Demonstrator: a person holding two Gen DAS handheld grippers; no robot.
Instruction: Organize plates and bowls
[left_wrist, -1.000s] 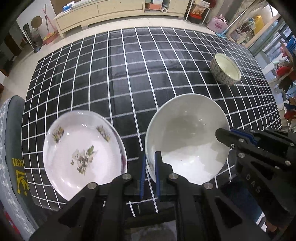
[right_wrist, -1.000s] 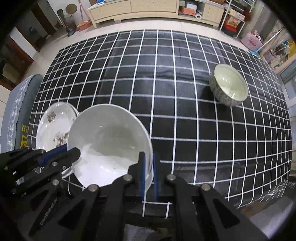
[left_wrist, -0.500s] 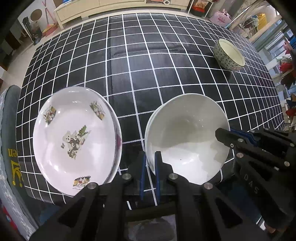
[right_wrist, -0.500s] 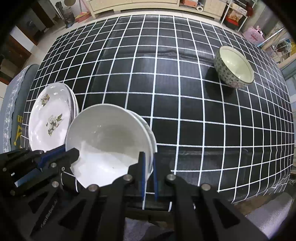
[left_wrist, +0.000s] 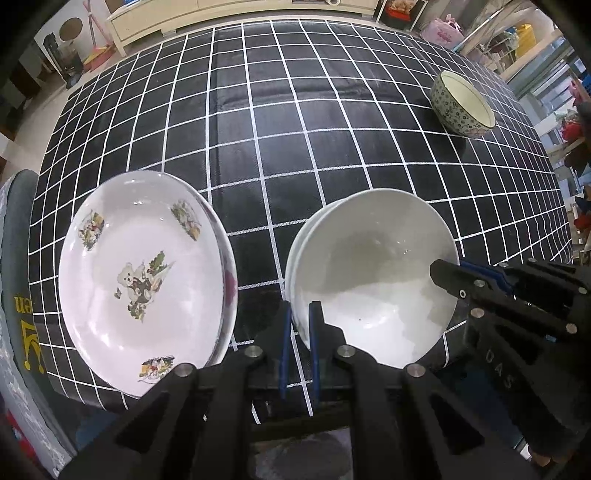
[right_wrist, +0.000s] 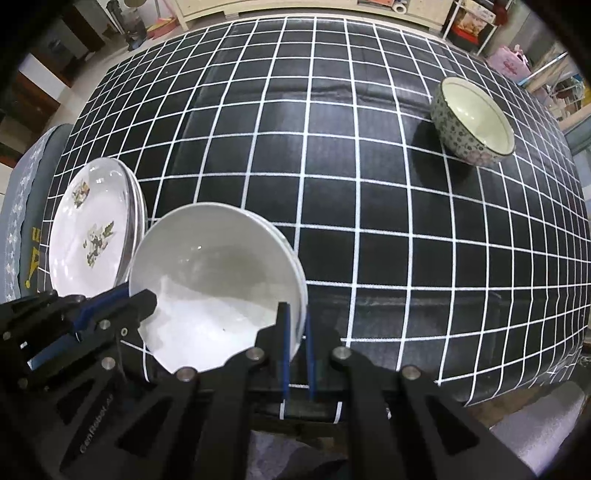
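Left gripper (left_wrist: 298, 314) fingers closed on the rim of the white bowl (left_wrist: 373, 273), one pad inside the rim, one outside. Right gripper (right_wrist: 296, 317) fingers closed on the opposite rim of the same bowl (right_wrist: 218, 280), again one pad each side. Both point down at the counter (left_wrist: 258, 129). From the left wrist view the right gripper (left_wrist: 448, 275) shows on the bowl's far right edge; from the right wrist view the left gripper (right_wrist: 146, 301) shows on its left edge.

A second white rim peeks out just beneath the held bowl on the side away from the right fingers, so it sits over or in another bowl; contact cannot be told.

Just left of the left fingers: a plate (left_wrist: 142, 280) with bear and flower prints, with another plate's edge showing under it. The stack lies near the counter's front left edge, close beside the white bowl but not touching it. Same plates (right_wrist: 90, 230) seen beyond the left gripper in the right wrist view.

Well ahead and to the right of both pairs of fingers: a patterned bowl (right_wrist: 472, 123), upright, alone on the black grid cloth, also seen from the left wrist (left_wrist: 463, 105).

Left of the counter, a grey cushion (left_wrist: 16, 295) with yellow lettering.
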